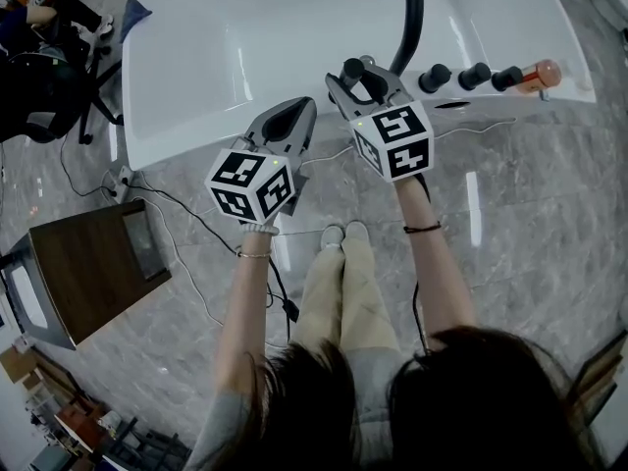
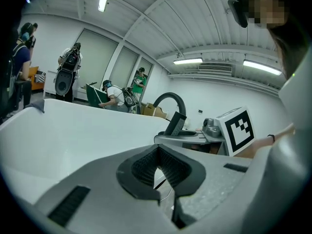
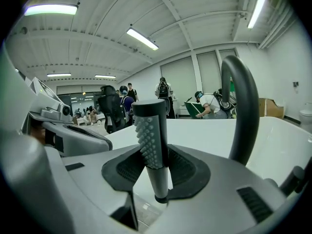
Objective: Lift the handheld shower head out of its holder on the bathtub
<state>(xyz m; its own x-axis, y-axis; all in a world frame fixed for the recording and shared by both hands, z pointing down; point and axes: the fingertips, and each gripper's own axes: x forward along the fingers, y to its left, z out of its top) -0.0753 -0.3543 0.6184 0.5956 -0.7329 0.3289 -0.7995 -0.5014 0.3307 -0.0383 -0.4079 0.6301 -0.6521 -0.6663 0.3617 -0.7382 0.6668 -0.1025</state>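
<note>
- The right gripper (image 1: 361,78) has its fingers clamped on the shower head (image 3: 150,130), whose studded handle stands upright between them (the white bathtub (image 1: 196,57) lies just beyond).
- The left gripper (image 2: 157,151) has its fingertips pressed together, with nothing between them.

Grey marble-patterned floor tiles (image 1: 530,224) are crossed by black cables (image 1: 182,214), and a dark wooden cabinet (image 1: 88,273) stands at left. The white vaulted ceiling (image 3: 195,13) is lit by fluorescent tubes (image 3: 142,39). Tall shaded windows (image 2: 95,57) and several people (image 3: 163,94) are seen behind.
</note>
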